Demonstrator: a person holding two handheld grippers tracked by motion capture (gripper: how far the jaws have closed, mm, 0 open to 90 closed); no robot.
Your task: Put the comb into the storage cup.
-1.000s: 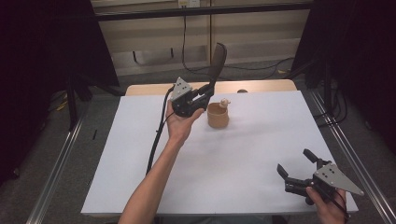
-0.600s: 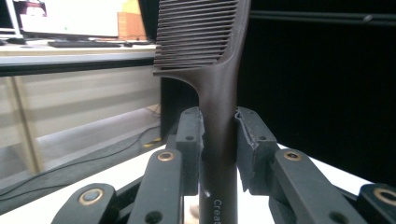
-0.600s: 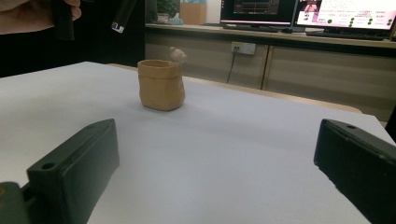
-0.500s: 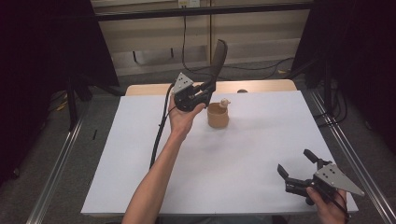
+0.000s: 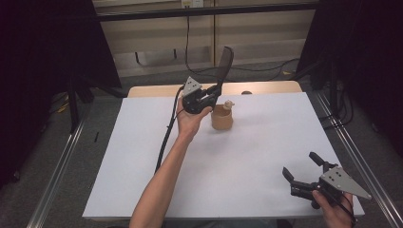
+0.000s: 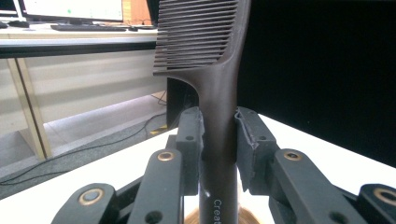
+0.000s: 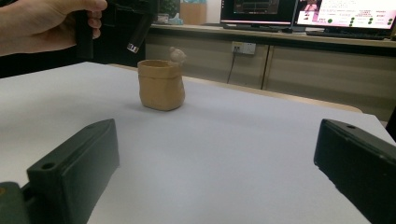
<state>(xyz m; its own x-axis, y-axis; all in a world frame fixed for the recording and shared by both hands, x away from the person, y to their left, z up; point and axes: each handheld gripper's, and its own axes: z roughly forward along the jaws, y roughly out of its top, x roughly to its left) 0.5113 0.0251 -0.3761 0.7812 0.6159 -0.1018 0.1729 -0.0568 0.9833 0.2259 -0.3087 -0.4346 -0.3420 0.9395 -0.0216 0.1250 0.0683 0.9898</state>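
A dark comb (image 5: 224, 67) stands upright, teeth at the top, with my left gripper (image 5: 208, 96) shut on its handle (image 6: 215, 116). The handle's lower end (image 7: 138, 36) hangs just above the left rim of a small brown cup (image 5: 222, 119) at the table's far middle. A little pale figure (image 7: 176, 54) sits on the cup's far rim. My right gripper (image 5: 300, 164) rests low at the near right corner, jaws wide open and empty, pointing toward the cup (image 7: 161, 85).
The white table (image 5: 266, 142) has wide bare room between the cup and my right gripper. The left gripper's cable (image 5: 166, 137) trails along the forearm. Metal rails run along both table sides; desks with monitors (image 7: 261, 10) stand behind.
My left hand has carried the comb slightly right and down, closer to the cup. The right gripper has stayed where it was.
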